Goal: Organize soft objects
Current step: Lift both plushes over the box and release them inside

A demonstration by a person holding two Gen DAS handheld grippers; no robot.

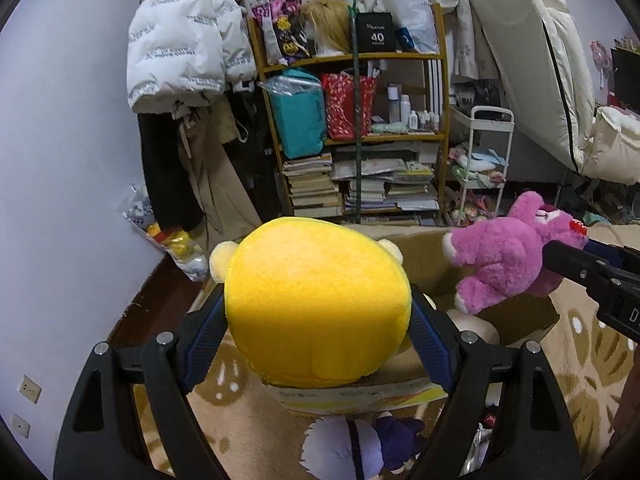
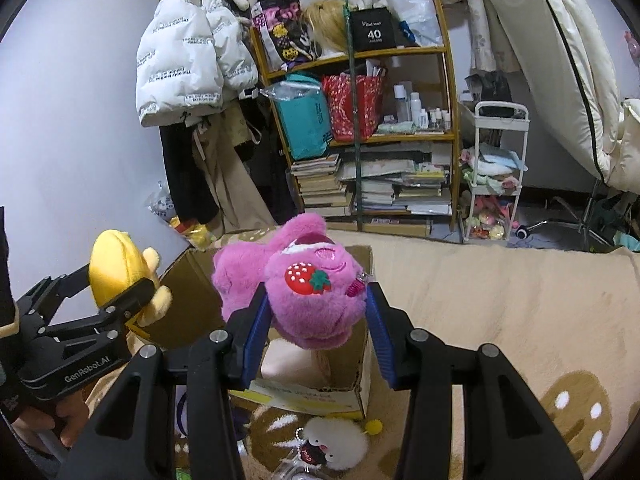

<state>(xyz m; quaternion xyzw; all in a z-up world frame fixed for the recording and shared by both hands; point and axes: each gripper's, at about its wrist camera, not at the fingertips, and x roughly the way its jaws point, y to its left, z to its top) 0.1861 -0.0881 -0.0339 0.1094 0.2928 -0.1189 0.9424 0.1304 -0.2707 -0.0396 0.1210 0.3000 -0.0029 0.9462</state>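
Both plush toys hang over the open cardboard box on the beige rug — landmark for everything below.

Risks, as I judge them:
- The yellow plush is broad and round, sits above the box's near rim rather than clearly over its middle. Let go from there, it could catch the rim and roll off onto the rug.
- The pink plush is pinched at the head only; its body and limbs trail toward the far side of the box. A loose limb could snag the far flap and leave the toy draped half out.
- Both toys go for one opening, and something pale already lies inside the box. Two dropped at once may jam or bounce each other out.
- More small toys lie on the rug just in front of the box — a white fluffy one and a purple-and-white one; a low gripper could knock them.

Grippers:
- Left gripper: jaws spread wide, blue pads pressed into both flanks of the yellow plush. Grasping it, above the box's near edge.
- Right gripper: jaws about half apart, pads squeezing the pink plush's head from both sides. Grasping it, over the box opening.
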